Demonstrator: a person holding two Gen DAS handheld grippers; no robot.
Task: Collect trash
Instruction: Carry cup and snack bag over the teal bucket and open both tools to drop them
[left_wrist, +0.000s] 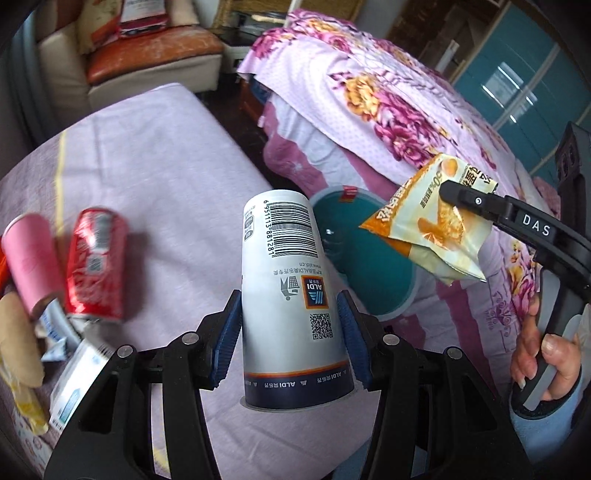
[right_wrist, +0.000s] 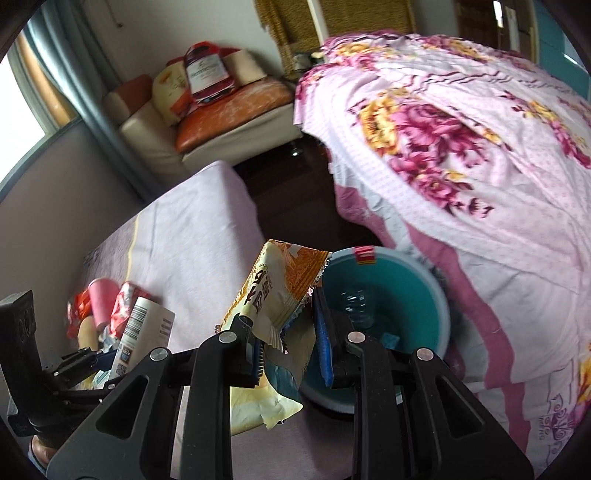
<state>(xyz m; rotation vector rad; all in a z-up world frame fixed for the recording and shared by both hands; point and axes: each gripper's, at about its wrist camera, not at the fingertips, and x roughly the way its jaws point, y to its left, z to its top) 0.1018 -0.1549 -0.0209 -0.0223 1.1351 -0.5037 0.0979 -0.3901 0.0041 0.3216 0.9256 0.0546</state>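
Paper cup (left_wrist: 291, 295) clamped in left jaws; snack wrapper (right_wrist: 273, 314) clamped in right, near bin rim (right_wrist: 413, 264).

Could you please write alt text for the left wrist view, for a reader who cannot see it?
The left gripper clamps a white paper Aldi cup, upside down, in its blue-padded jaws above a lilac-covered surface. To its right, the right gripper holds a crumpled orange-and-cream snack wrapper over a teal plastic bin; a red drinks can lies at left.
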